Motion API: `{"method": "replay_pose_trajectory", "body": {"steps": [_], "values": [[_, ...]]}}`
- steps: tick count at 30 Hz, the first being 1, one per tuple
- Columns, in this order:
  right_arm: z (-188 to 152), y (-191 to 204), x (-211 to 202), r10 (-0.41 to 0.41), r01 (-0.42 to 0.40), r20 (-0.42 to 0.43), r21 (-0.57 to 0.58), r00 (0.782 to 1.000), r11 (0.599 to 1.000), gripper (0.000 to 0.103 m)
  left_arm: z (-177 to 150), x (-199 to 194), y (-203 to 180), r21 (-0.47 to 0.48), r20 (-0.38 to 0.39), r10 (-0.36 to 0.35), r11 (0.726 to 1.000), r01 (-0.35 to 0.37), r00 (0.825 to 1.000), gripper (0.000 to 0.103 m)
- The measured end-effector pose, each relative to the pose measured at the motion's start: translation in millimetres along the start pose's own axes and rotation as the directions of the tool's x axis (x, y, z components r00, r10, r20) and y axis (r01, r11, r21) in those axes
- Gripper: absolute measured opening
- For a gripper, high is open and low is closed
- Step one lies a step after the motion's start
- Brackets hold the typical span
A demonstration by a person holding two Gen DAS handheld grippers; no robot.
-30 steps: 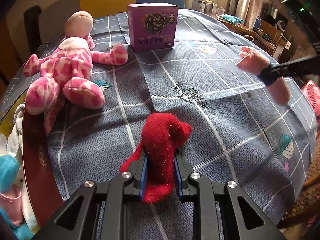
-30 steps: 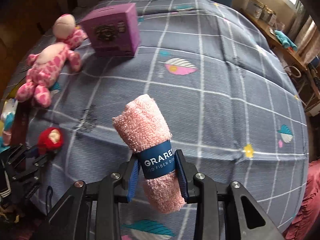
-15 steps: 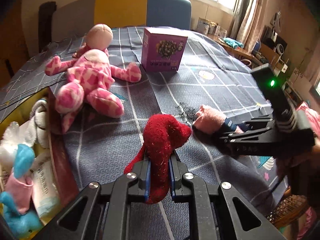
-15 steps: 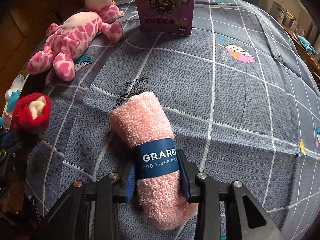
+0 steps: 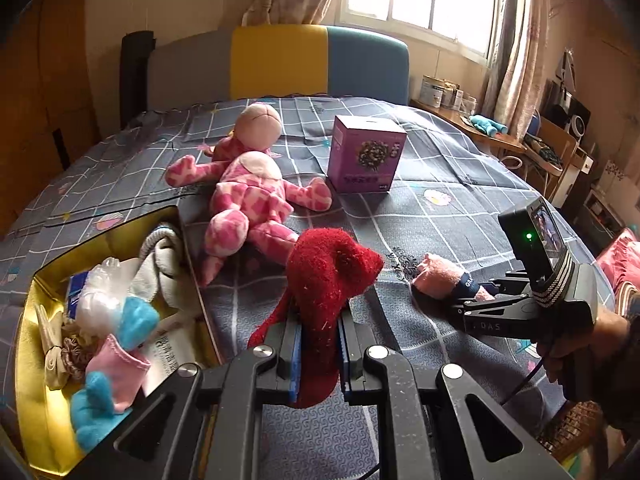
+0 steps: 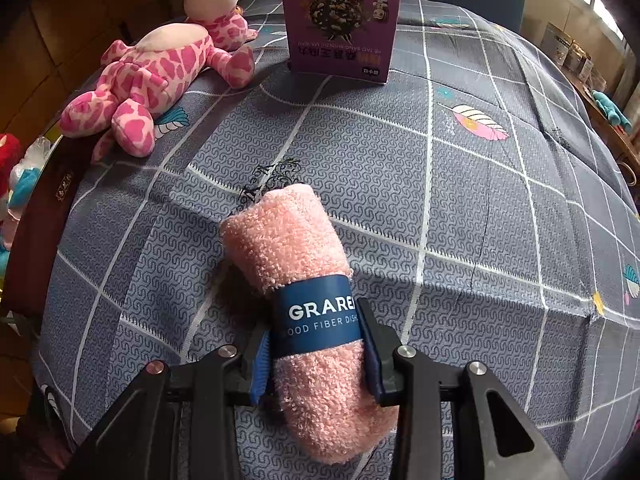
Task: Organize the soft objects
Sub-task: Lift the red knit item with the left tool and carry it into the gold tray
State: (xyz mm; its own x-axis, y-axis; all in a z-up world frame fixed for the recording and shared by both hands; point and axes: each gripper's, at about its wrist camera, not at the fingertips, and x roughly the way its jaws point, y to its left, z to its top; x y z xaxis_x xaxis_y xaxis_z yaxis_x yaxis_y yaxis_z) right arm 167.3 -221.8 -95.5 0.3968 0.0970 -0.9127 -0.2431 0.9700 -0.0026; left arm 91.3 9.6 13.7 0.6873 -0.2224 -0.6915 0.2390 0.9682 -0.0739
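Note:
My left gripper (image 5: 318,328) is shut on a red plush toy (image 5: 328,272) and holds it above the grey checked bedspread (image 5: 420,220), beside an open gold box (image 5: 28,340). My right gripper (image 6: 316,320) has a rolled pink towel (image 6: 288,240) with a blue paper band between its fingers. The towel rests on the bedspread (image 6: 440,160). The jaws are opening, with the pads still against the band. From the left wrist view the towel (image 5: 438,276) and the right gripper (image 5: 468,292) lie to the right of the red toy.
A pink spotted plush animal (image 5: 252,196) lies next to the gold box, which holds several small soft toys (image 5: 116,328). A purple carton (image 5: 366,154) stands behind it. A yellow and blue headboard (image 5: 320,60) is at the back. Cluttered desks (image 5: 500,136) line the right.
The left gripper rose with the red toy, bringing the gold box into view. The right gripper came down and laid the pink towel on the bedspread.

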Motion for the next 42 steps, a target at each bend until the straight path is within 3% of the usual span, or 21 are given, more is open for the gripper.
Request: {"method": "replay_pose_trajectory", "body": {"steps": [21,29,34,38,42], "values": [[-12.0,33.1,2.8,-0.078,0.083,0.055,-0.107,0.995,0.991,0.037,-9.0,-23.1,27.6,-0.075,0.014,0.014,0.997,-0.013,1.000,0.015],[-13.5,38.3,-1.3,-0.089,0.096,0.061,-0.128,0.994,0.987,0.036,-6.2,-49.8,74.1,-0.179,0.035,0.037,0.983,-0.031,0.999,0.015],[-13.2,37.6,-2.9,-0.093,0.100,0.062,-0.136,0.994,0.986,0.036,-15.0,-75.8,136.4,-0.306,0.037,0.126,0.946,-0.109,0.991,0.015],[-12.9,39.4,-3.5,-0.098,0.107,0.063,-0.142,0.993,0.984,0.036,-39.2,-91.1,193.8,-0.424,-0.013,0.201,0.886,-0.188,0.980,0.015],[-12.6,39.1,-3.8,-0.096,0.104,0.062,-0.141,0.993,0.985,0.036,-71.5,-89.8,232.5,-0.527,-0.082,0.209,0.821,-0.220,0.975,0.014]]}}
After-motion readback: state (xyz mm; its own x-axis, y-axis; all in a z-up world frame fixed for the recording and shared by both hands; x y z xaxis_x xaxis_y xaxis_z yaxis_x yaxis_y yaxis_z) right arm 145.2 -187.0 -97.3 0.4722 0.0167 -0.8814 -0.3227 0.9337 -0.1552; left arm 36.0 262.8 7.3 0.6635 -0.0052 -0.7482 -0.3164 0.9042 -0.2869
